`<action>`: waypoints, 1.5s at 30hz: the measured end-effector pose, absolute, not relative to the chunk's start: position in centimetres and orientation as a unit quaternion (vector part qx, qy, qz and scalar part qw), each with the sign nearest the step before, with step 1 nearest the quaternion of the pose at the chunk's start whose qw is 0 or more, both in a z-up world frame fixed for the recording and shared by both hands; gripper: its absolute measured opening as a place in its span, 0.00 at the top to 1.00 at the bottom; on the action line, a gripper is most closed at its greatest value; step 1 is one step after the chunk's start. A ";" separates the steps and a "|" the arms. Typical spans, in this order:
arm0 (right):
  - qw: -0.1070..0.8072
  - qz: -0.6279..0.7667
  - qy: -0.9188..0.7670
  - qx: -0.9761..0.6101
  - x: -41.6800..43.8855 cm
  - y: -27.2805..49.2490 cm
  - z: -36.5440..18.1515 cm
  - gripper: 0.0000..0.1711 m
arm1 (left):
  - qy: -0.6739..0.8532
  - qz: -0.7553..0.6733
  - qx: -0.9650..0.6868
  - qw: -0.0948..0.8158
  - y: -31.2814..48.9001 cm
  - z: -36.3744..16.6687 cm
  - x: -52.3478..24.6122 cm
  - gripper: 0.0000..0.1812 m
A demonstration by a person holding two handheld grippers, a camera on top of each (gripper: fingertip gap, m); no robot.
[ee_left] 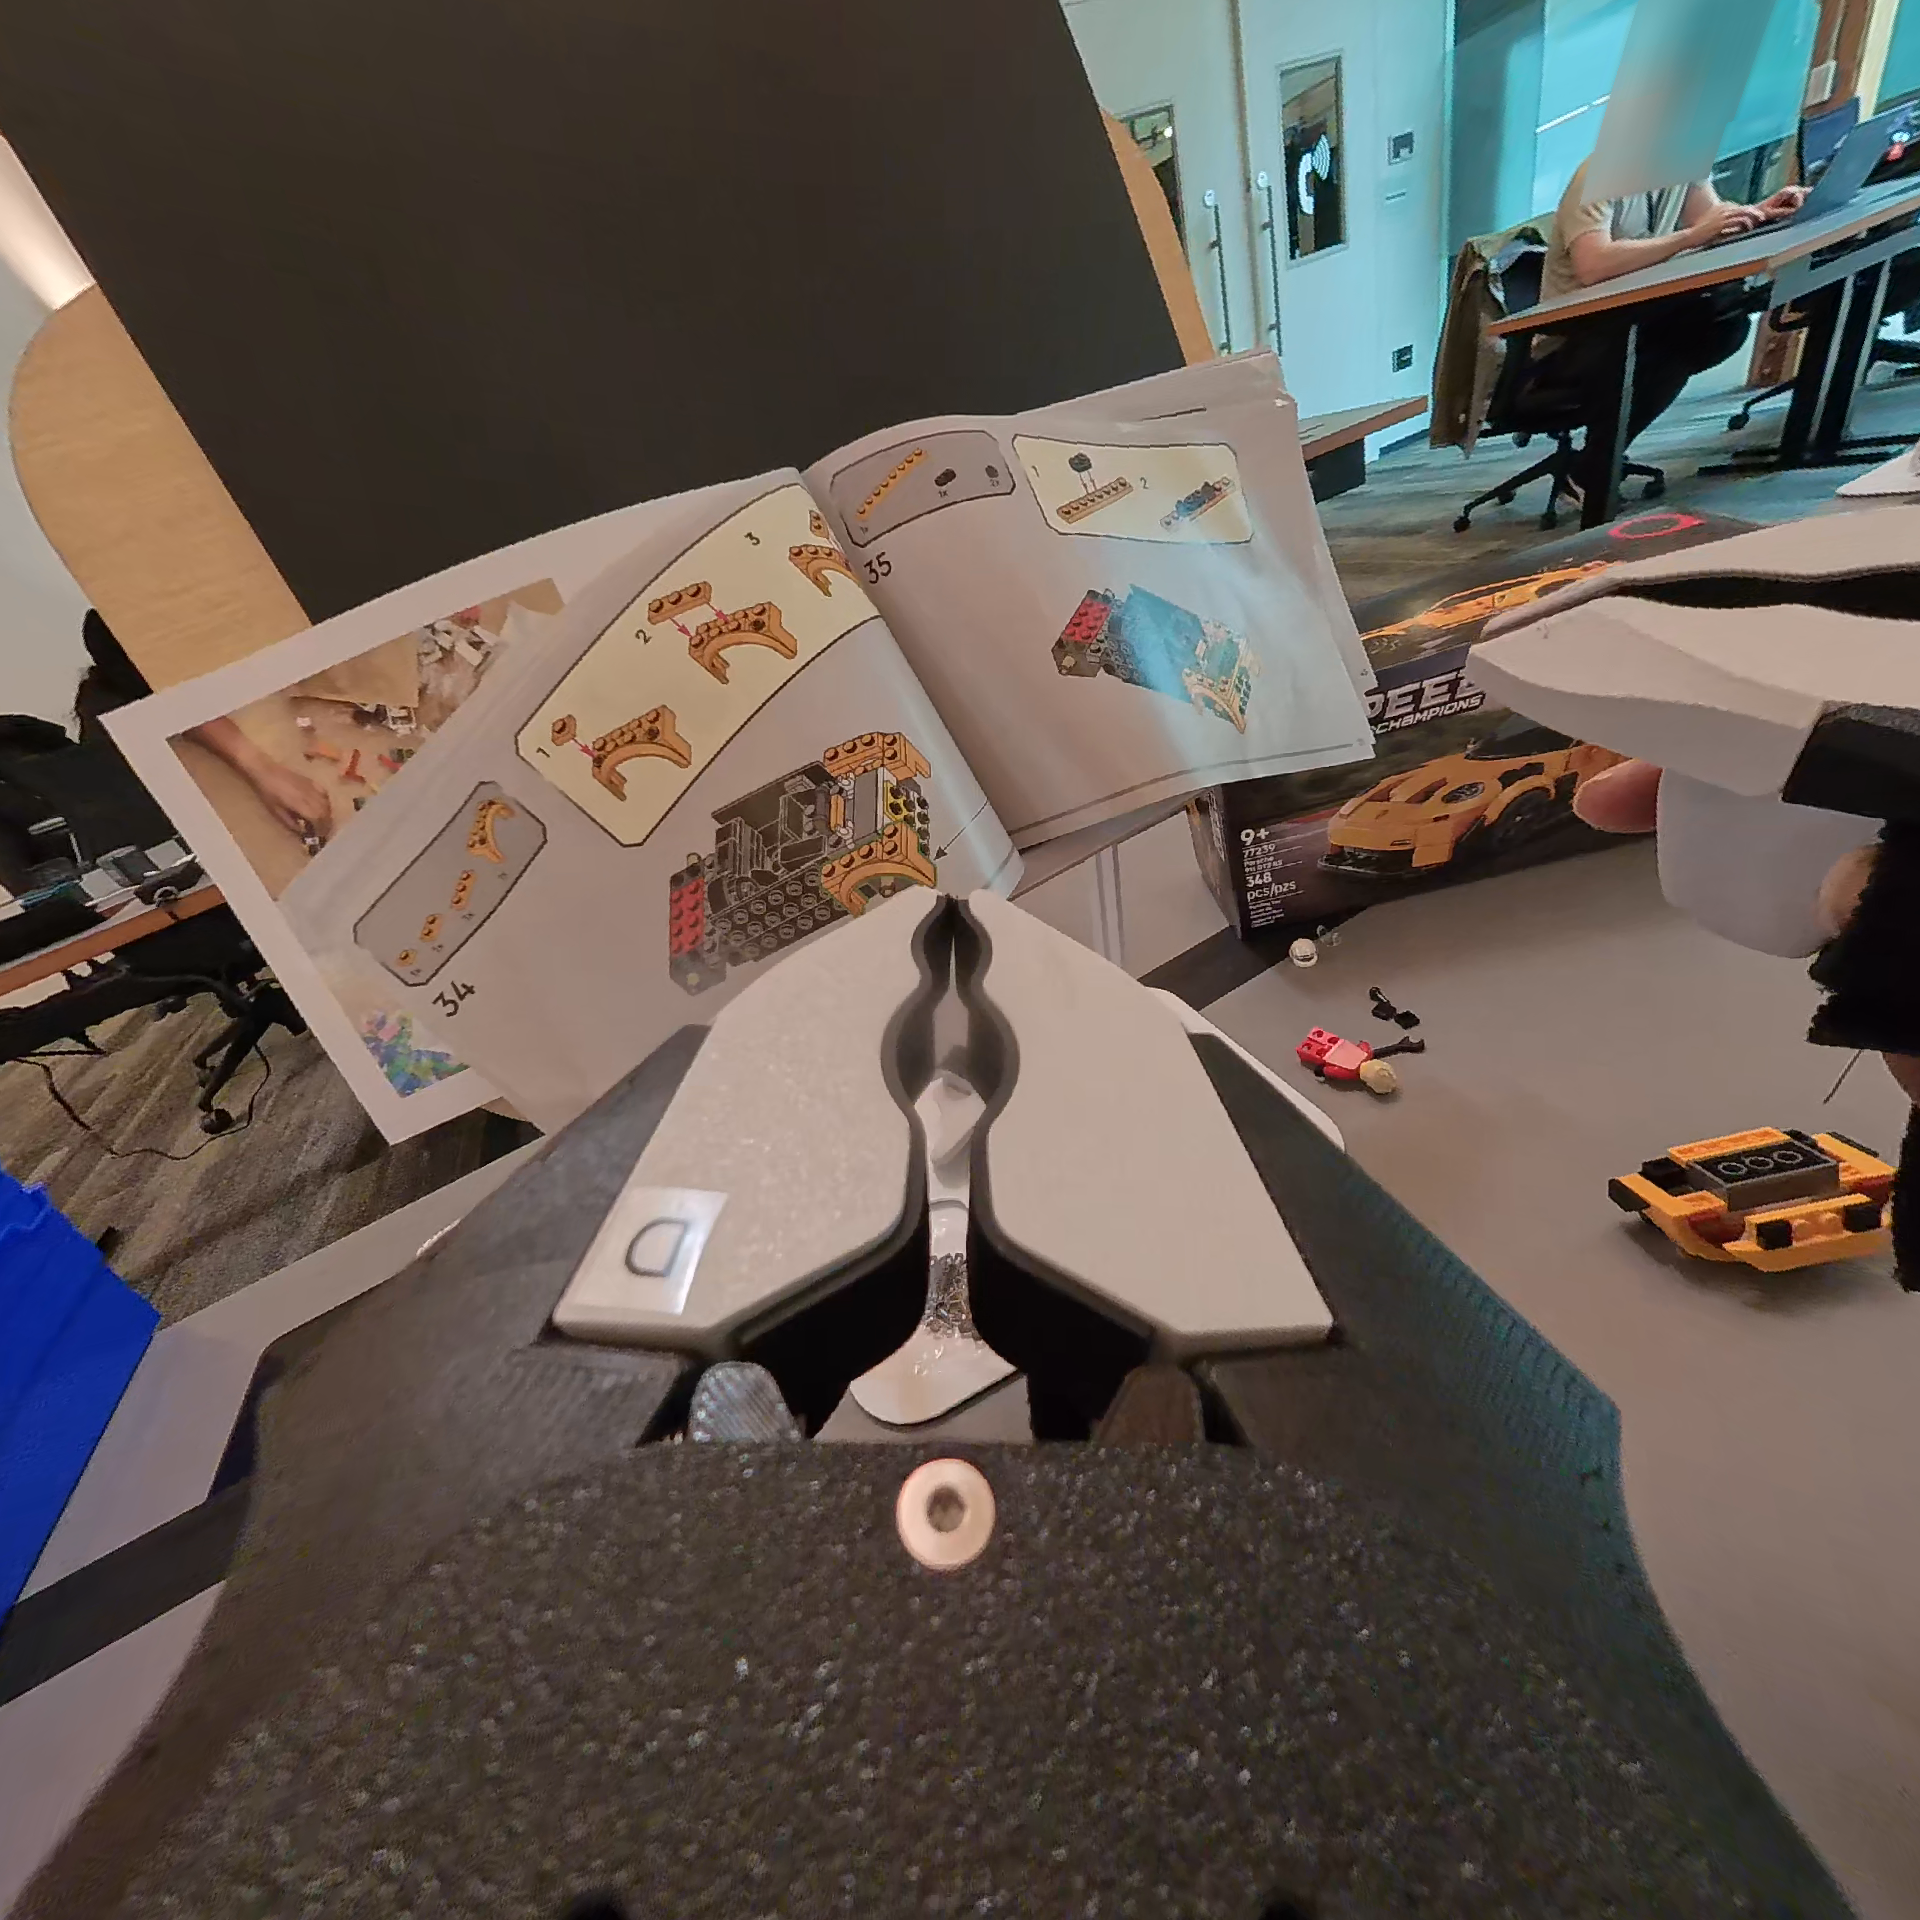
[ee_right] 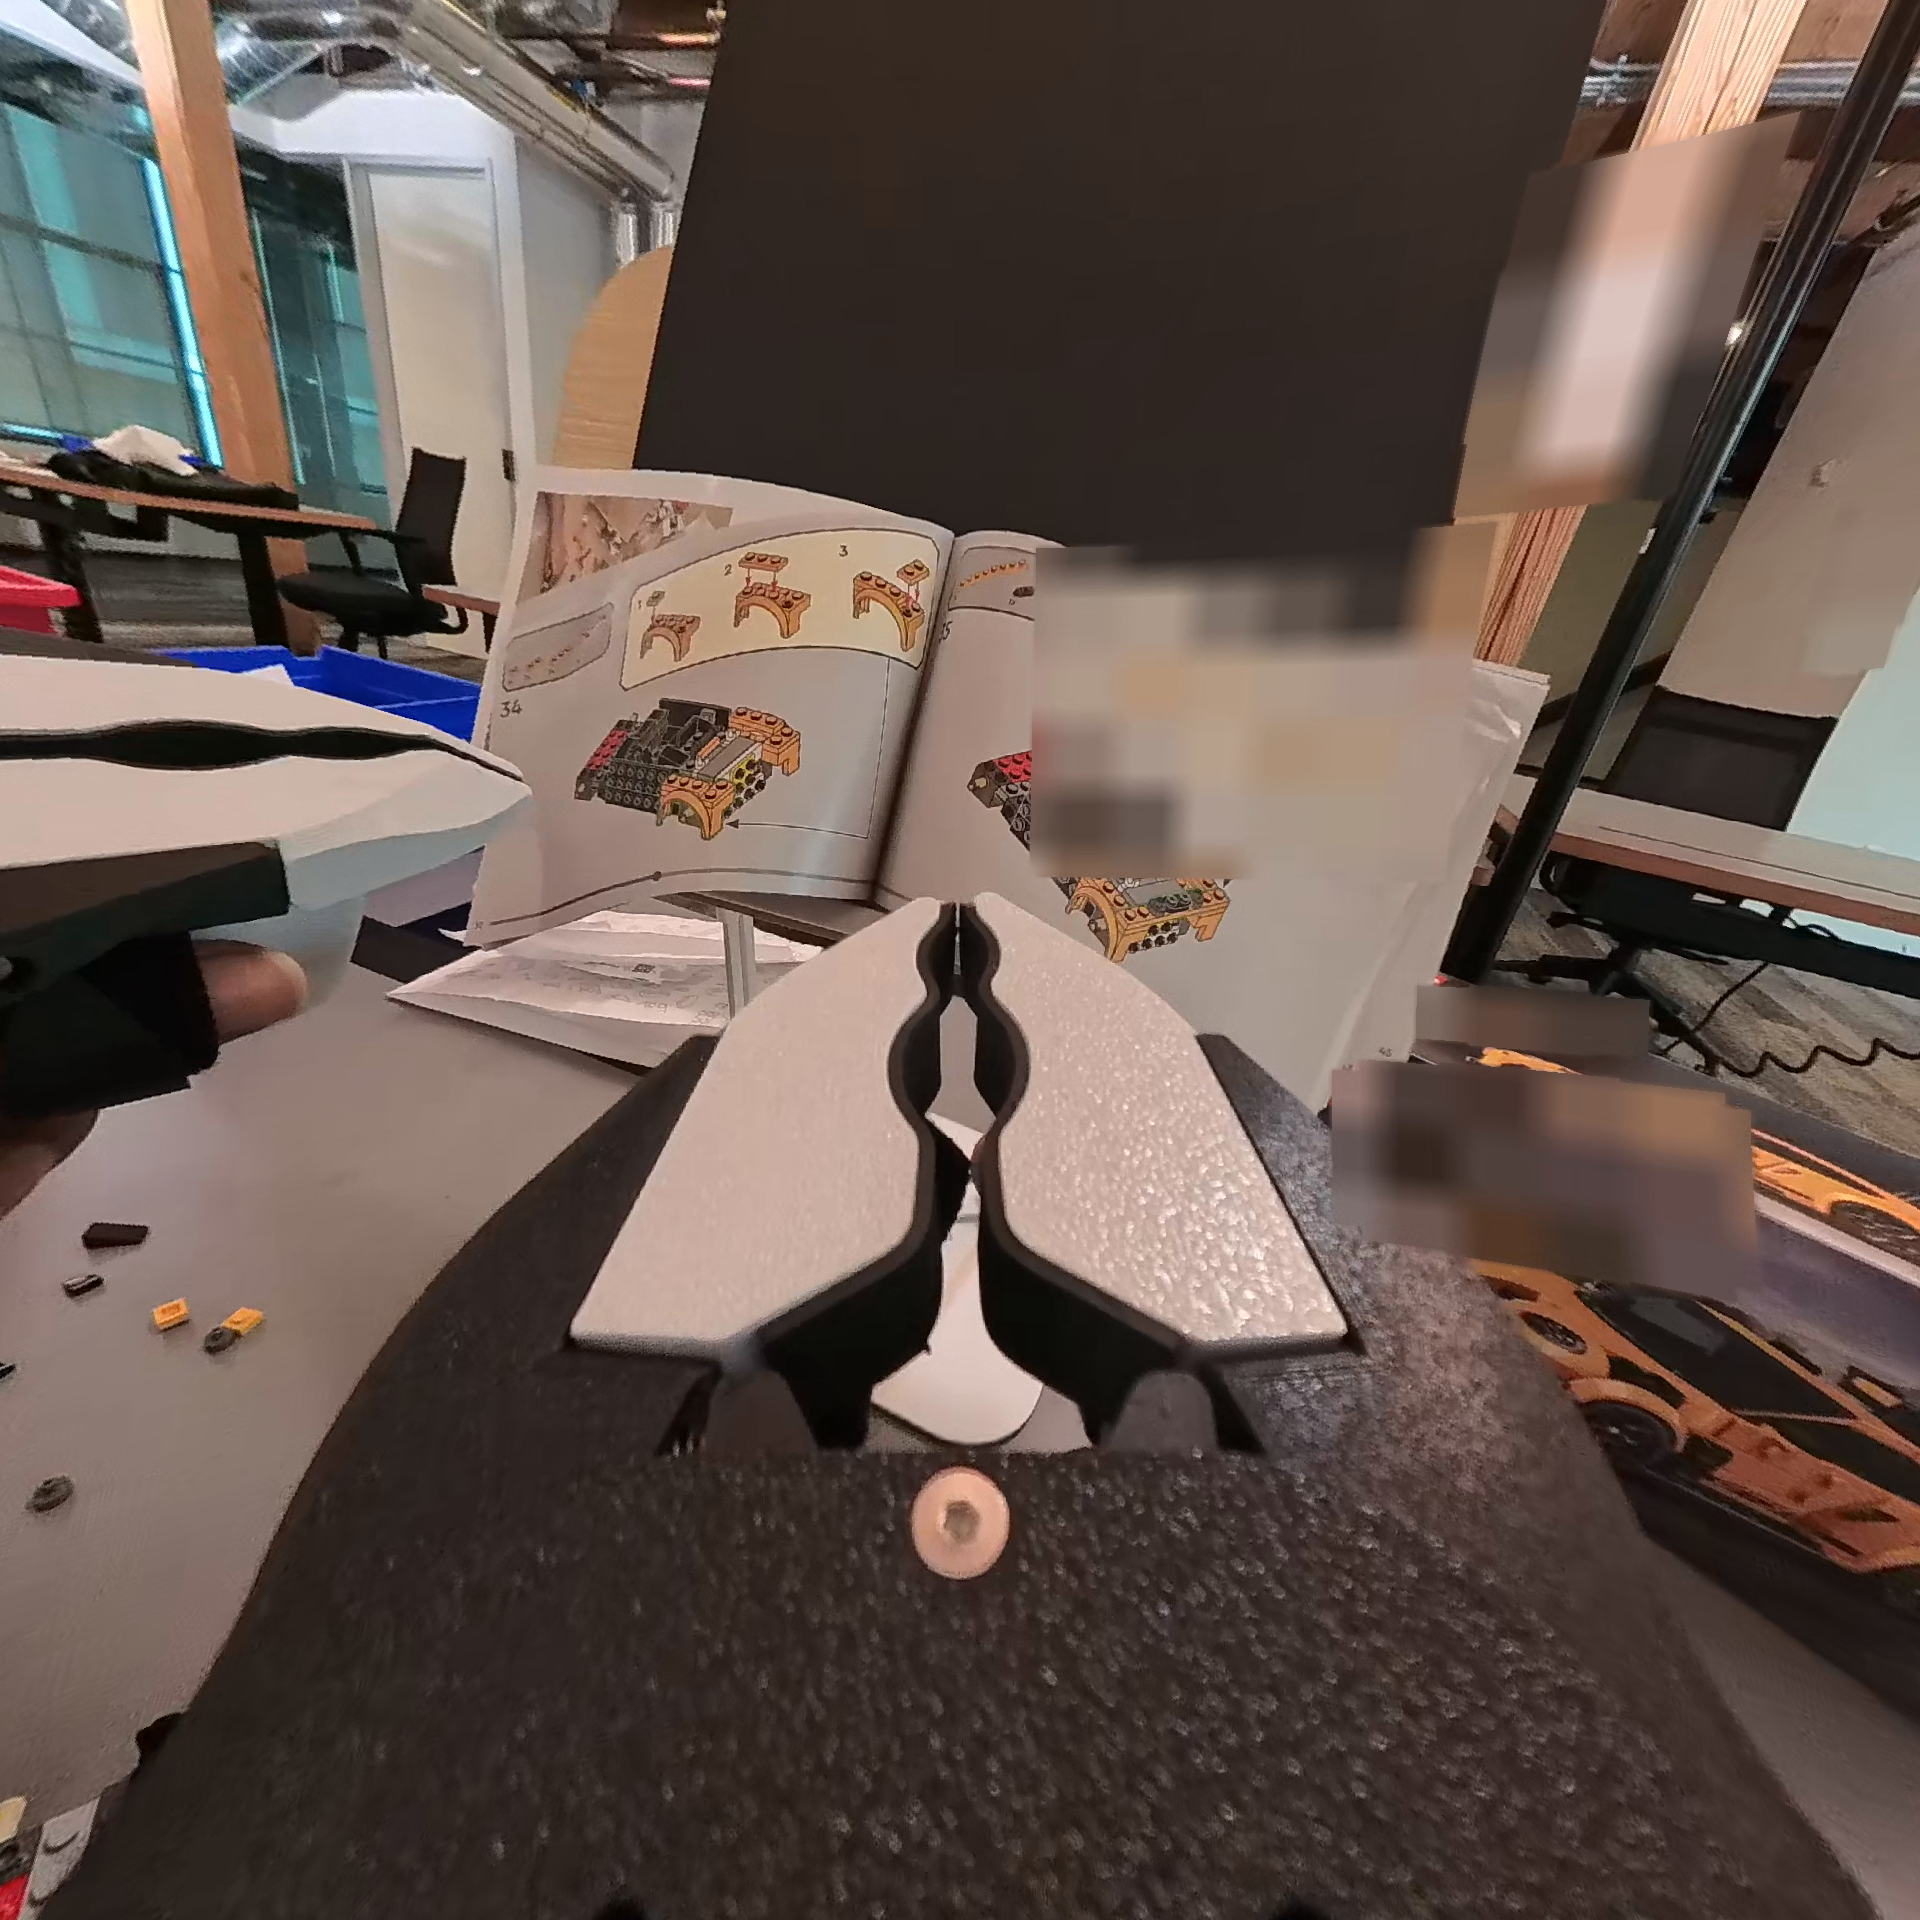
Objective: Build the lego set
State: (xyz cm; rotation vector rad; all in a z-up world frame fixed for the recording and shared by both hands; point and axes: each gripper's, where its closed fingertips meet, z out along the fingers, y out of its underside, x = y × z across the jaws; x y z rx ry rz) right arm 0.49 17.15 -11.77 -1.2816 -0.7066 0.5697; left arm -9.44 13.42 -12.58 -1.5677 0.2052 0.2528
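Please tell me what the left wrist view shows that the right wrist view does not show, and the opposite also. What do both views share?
Only the left wrist view shows the orange car assembly on the table, the small figure with red bricks and the blue-shaded model drawing on the booklet's right page.

Only the right wrist view shows the small loose orange and black pieces on the table and the blue bin.

Both show the open instruction booklet on its stand, the set's box, the left gripper and the right gripper, each closed and empty.
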 end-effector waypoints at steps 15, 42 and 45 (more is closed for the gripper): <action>0.675 0.280 -0.357 -0.582 -1.2 16.3 -13.7 1.00 | 0.086 0.123 -0.715 0.683 13.8 -13.7 -10.3 1.00; 0.618 0.322 -0.411 -0.588 -12.7 17.9 -16.8 0.89 | 0.055 0.122 -0.740 0.659 14.6 -16.1 -13.7 1.00; 0.616 0.320 -0.412 -0.591 -13.2 18.4 -17.2 0.89 | 0.056 0.124 -0.743 0.656 14.7 -16.5 -13.6 1.00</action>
